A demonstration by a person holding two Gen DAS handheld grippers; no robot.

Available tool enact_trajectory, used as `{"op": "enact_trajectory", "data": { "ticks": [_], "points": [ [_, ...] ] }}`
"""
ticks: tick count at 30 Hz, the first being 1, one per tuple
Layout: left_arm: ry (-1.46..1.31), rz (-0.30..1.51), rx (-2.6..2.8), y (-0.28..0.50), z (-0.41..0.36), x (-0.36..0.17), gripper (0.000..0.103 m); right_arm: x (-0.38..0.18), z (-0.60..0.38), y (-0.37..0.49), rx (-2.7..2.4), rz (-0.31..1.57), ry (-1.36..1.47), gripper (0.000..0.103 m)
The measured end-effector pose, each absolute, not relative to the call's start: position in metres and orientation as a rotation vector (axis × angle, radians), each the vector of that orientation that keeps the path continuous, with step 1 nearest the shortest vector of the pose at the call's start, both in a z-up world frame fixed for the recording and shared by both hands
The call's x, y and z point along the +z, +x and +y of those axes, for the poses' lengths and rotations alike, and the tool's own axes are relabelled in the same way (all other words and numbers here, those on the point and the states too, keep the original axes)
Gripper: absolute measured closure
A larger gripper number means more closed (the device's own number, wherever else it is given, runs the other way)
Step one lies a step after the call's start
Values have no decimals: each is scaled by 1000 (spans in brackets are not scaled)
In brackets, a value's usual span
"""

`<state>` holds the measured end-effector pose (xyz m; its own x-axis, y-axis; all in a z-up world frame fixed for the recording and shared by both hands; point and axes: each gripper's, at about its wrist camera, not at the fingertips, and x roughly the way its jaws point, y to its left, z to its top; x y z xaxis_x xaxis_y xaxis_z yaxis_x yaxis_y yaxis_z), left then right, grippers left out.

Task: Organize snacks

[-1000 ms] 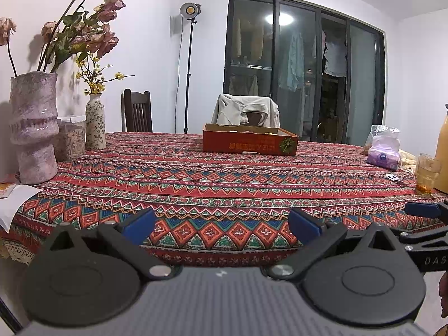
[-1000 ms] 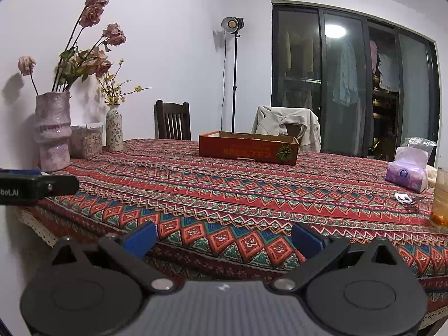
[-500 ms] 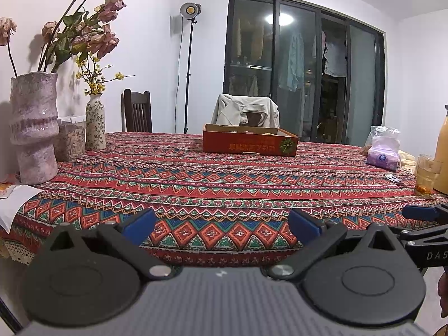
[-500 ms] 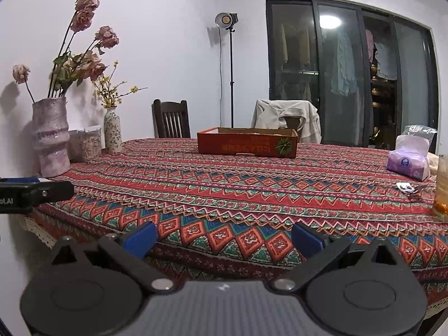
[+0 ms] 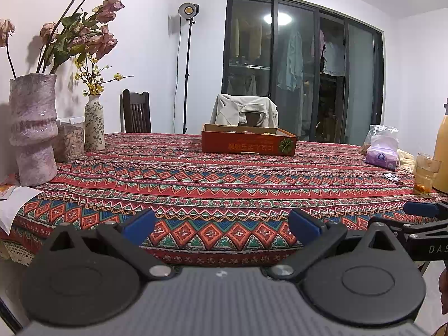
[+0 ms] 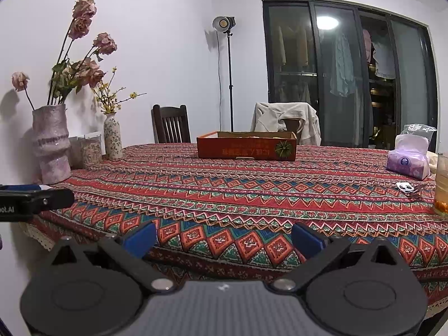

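Blue pads tip the 2 fingers of the left gripper (image 5: 221, 225) and of the right gripper (image 6: 224, 239); both sets of fingers are spread wide with nothing between them, and both hover just off the near edge of the tabletop (image 5: 224, 184), which is covered by a red patterned cloth. The middle of the tabletop is bare cloth. Toward the far edge, roughly central, sits the red cardboard tray (image 5: 248, 142), the likely home for the snacks; pale items show just above its rim, too small to identify. Near the right edge stand a glass of drink (image 5: 425, 174) and a purple tissue pack (image 5: 382, 156); at the left edge stand a large pink vase (image 5: 33, 128) and a smaller vase (image 5: 94, 124). The reach to the tray is long, so I judge a wide sweep could clip the glass or a vase, and dragging fingers could bunch the cloth and tip them.
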<state>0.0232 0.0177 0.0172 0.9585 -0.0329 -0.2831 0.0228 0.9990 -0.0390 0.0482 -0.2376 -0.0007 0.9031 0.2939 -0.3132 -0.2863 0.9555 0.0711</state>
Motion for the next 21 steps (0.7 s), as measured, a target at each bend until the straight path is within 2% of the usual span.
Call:
{"op": "enact_trajectory", "data": {
  "ticks": [21],
  "points": [
    [-26,292,-28,25,18,17,0,-6,-242,50,291,345,50,0]
  ]
}}
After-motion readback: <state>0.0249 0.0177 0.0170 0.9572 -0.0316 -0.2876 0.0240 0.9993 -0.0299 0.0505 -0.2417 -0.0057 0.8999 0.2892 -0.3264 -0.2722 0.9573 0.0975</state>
